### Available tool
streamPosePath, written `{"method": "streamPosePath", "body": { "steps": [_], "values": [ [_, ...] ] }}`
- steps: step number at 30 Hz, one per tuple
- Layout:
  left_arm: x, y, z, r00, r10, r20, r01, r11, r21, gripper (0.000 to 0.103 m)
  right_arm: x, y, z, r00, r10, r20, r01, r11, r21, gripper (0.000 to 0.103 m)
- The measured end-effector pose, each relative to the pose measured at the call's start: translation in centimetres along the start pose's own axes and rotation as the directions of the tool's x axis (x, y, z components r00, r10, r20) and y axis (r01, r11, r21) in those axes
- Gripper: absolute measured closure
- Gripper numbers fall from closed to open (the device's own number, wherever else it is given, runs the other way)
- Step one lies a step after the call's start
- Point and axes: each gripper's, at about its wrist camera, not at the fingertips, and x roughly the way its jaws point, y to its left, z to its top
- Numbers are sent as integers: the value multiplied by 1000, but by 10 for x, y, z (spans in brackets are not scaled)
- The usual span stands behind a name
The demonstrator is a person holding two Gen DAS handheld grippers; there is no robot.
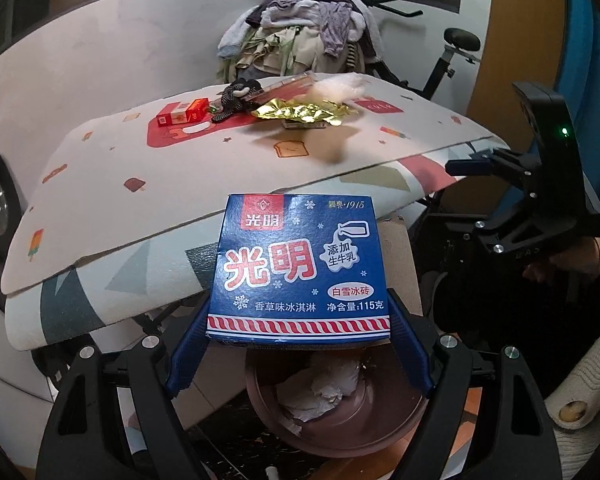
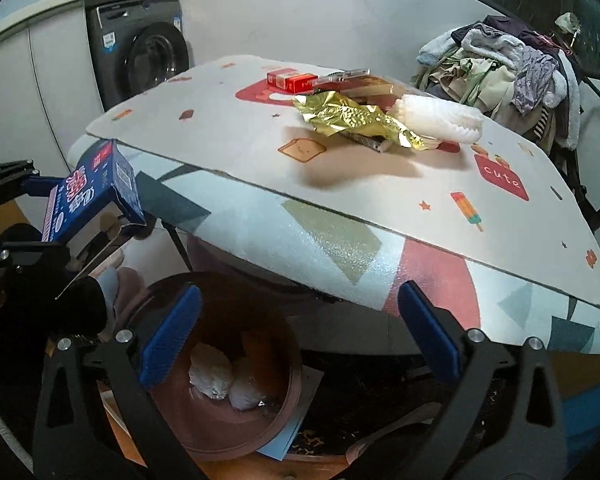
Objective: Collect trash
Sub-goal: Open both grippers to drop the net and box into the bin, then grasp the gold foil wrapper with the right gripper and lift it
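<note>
Left hand-held gripper (image 1: 300, 344) pinches one blue carton (image 1: 300, 268); right hand-held gripper (image 2: 300, 336) spread wide above one bin (image 2: 236, 436) holding two white wads (image 2: 212, 376).

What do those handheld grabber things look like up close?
Each gripper is a black frame with silver screws, ending in two blue textured fingers. The right one's black body carries a small green light. A cream knitted sleeve shows nearby.

Left gripper (image 1: 300, 344) clamped; right gripper (image 2: 300, 332) spread wide
</note>
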Motion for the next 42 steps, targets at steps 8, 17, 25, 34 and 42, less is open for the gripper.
{"method": "streamPosePath", "body": {
  "steps": [8,17,25,34,42],
  "values": [
    [8,5,-3,999,-13,-34,12,999,-30,24,2,-1,-1,1000,-1,-10,2,1000,15,6],
    [12,4,-4,998,-25,-52,23,999,-29,24,2,-4,-2,1000,0,-13,1,1000,31,6],
    [13,4,-4,998,-17,-52,16,999,-32,22,2,-3,-2,1000,-1,-14,1,1000,31,6],
    [9,21,-4,1000,6,-27,-9,993,-115,19,2,-3,-2,1000,-1,-14,1,1000,31,6],
    [6,25,-3,1000,22,-16,-24,990,-137,19,2,-2,-2,1000,-2,-14,3,1000,30,6]
  ]
}}
